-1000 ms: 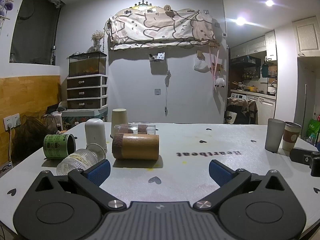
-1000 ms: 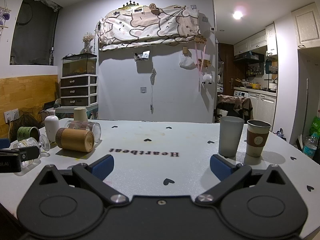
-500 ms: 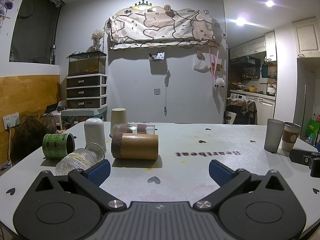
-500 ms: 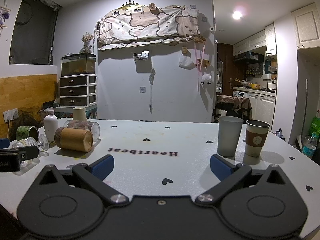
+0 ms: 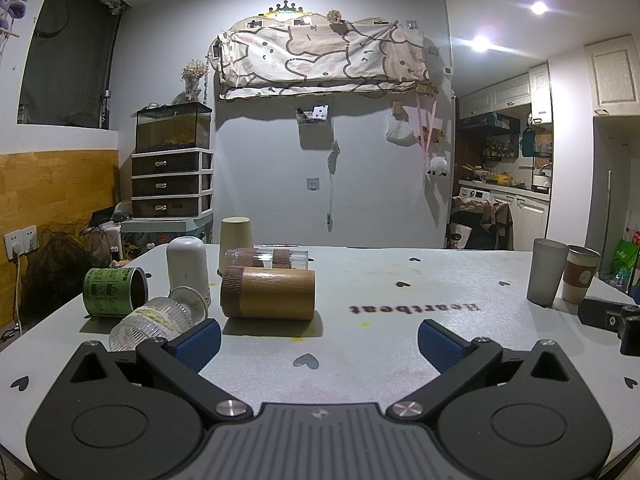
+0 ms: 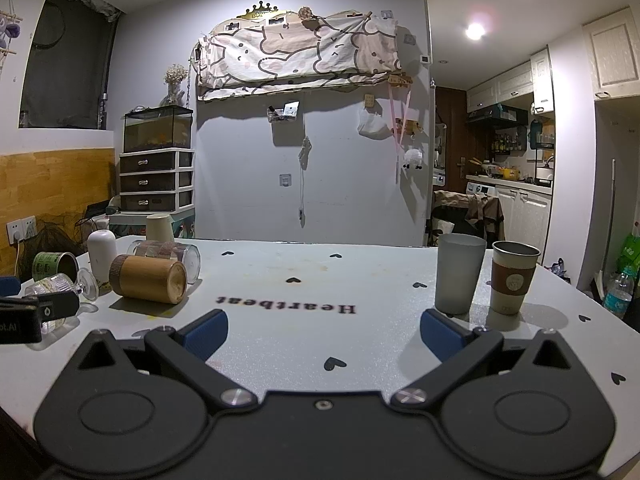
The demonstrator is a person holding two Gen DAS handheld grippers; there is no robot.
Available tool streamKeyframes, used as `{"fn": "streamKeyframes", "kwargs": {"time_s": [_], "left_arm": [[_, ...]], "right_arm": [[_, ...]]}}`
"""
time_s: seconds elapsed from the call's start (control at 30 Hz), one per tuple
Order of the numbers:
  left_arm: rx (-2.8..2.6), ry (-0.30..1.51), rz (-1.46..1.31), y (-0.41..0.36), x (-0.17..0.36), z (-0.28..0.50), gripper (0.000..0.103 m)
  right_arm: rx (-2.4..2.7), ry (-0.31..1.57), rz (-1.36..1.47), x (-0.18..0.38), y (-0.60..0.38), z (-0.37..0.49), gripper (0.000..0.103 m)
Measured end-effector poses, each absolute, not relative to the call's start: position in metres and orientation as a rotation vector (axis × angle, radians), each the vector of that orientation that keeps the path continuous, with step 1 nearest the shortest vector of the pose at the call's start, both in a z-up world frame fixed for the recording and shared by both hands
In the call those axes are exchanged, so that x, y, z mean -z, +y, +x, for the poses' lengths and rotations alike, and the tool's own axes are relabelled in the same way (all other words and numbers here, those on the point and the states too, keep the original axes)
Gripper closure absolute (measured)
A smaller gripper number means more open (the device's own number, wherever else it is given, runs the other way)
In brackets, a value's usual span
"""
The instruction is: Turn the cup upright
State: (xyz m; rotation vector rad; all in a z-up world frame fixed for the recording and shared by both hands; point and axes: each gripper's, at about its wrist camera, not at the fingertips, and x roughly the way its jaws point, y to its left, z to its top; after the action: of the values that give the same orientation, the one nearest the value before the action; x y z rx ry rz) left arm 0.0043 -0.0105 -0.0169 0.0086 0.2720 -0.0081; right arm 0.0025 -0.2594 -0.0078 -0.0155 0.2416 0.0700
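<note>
A wooden cup with a ribbed brown band (image 5: 267, 293) lies on its side on the white table (image 5: 400, 312), also in the right wrist view (image 6: 149, 279). Around it lie a ribbed clear glass (image 5: 154, 319), a green tin cup (image 5: 114, 292) and a clear banded glass (image 5: 266, 258). A white cup (image 5: 188, 266) and a beige paper cup (image 5: 236, 236) stand upside down. My left gripper (image 5: 318, 340) is open, just in front of the wooden cup. My right gripper (image 6: 323, 330) is open and empty near mid-table.
A grey tumbler (image 6: 459, 278) and a sleeved coffee cup (image 6: 513, 278) stand upright at the right. The right gripper's body shows at the right edge of the left wrist view (image 5: 612, 318). The table's far edge meets a grey wall; drawers stand at back left.
Both grippers have drifted very slightly; the view of the cups has barely shifted. Nothing was grasped or moved.
</note>
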Motion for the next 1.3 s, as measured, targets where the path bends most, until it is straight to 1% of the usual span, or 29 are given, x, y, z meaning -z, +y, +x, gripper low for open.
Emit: {"fn": "streamKeyframes", "kwargs": {"time_s": [0.27,0.53,0.8,1.07,1.2,1.23,1.3], "left_arm": [[-0.066,0.241,0.003,0.001,0.013,0.016,0.0],[-0.242,0.211,0.021,0.055,0.003,0.048,0.0],[-0.269,0.373,-0.036,0.114,0.014,0.092,0.0],[-0.228,0.469,-0.044,0.127,0.042,0.106,0.001],[-0.214,0.488,-0.049,0.128,0.05,0.113,0.01],[-0.206,0.493,-0.055,0.13,0.051,0.114,0.015],[-0.185,0.505,-0.068,0.132,0.053,0.116,0.021]], "right_arm": [[-0.076,0.237,-0.017,0.007,-0.261,0.004,0.0],[-0.082,0.243,-0.019,0.011,-0.262,0.004,0.0],[-0.088,0.243,-0.021,0.011,-0.261,0.003,0.0],[-0.093,0.247,-0.022,0.013,-0.26,0.003,0.0],[-0.094,0.253,-0.028,0.014,-0.259,0.005,0.0],[-0.095,0.254,-0.029,0.014,-0.259,0.005,0.0],[-0.097,0.255,-0.029,0.014,-0.259,0.005,0.0]]}}
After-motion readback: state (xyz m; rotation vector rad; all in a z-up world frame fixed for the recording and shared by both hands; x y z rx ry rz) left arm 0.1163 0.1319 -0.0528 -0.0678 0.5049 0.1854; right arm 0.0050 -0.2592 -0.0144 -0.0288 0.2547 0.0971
